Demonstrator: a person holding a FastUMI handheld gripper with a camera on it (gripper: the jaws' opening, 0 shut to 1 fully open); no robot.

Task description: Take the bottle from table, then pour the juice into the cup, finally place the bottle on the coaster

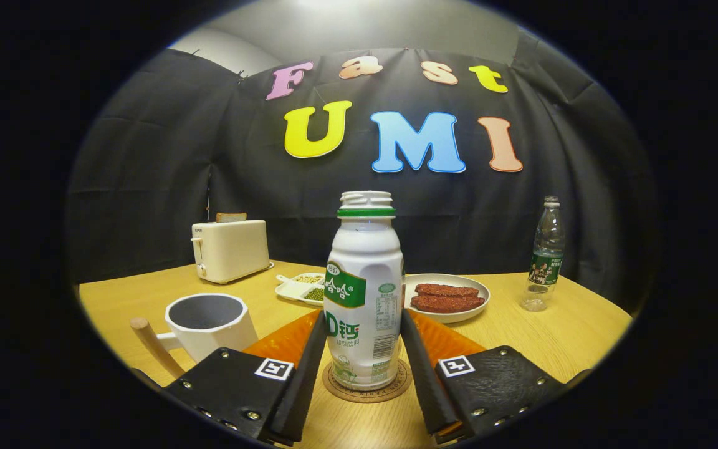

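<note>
Gripper view: the white drink bottle [364,293], uncapped with a green neck ring, stands upright on the round cork coaster [366,383]. The gripper [364,349] sits level and low over the wooden table [558,330], pointing straight at the bottle, one finger [306,368] on each flank. Both fingers lie close against the bottle's sides; whether they press it I cannot tell. Just left of the fingers, the white cup [206,324] with its wooden handle. Beyond: an orange mat [284,340], a plate of sausages [447,298], a divided snack dish [300,288], a toaster [229,249], a clear water bottle [544,255].
</note>
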